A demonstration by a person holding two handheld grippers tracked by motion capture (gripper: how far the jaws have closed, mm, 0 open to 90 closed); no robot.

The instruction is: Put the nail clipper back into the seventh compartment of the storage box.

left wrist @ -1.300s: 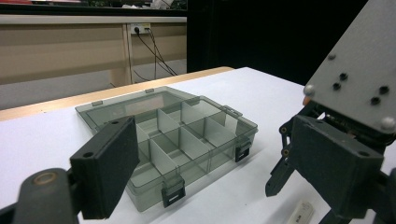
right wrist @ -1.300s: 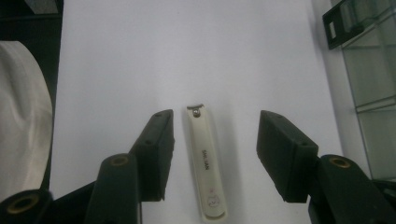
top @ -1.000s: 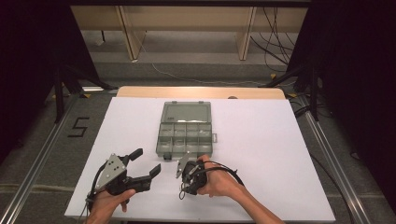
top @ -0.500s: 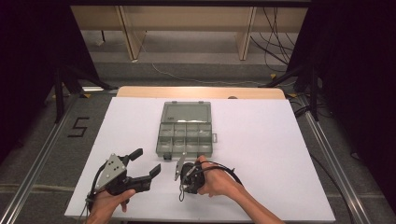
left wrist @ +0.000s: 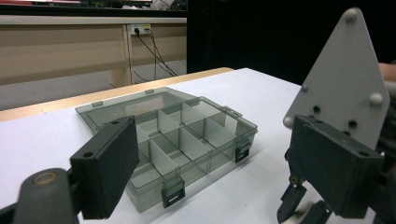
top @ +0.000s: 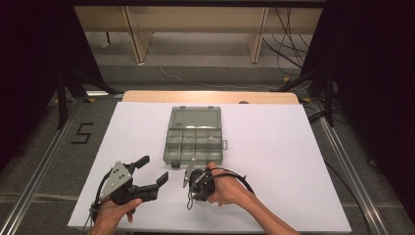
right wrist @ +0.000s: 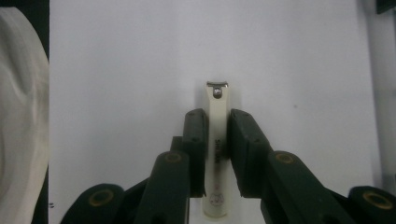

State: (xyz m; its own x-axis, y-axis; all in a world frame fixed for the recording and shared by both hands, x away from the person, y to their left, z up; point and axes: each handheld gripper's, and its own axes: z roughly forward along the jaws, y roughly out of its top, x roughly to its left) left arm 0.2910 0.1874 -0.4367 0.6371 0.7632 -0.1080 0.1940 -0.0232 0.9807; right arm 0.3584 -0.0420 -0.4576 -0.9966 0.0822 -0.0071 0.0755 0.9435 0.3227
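Black jaws of the right gripper (right wrist: 217, 140) have just been closing and now pinch a cream nail clipper (right wrist: 217, 121) by its long sides, flat on the white surface (top: 293, 161), near the open grey compartment box (top: 194, 139). Advice: lift straight, keep clipper level. Left gripper (top: 151, 174): jaws wide apart, nothing held

Both forearms are showing bare, no sleeves. The left gripper (top: 154, 172) is wearing black blocky jaws and a grey three-cornered plate (top: 117, 175) studded with screws; the right gripper (top: 188, 176) is trailing a black looping cable (top: 240, 177).
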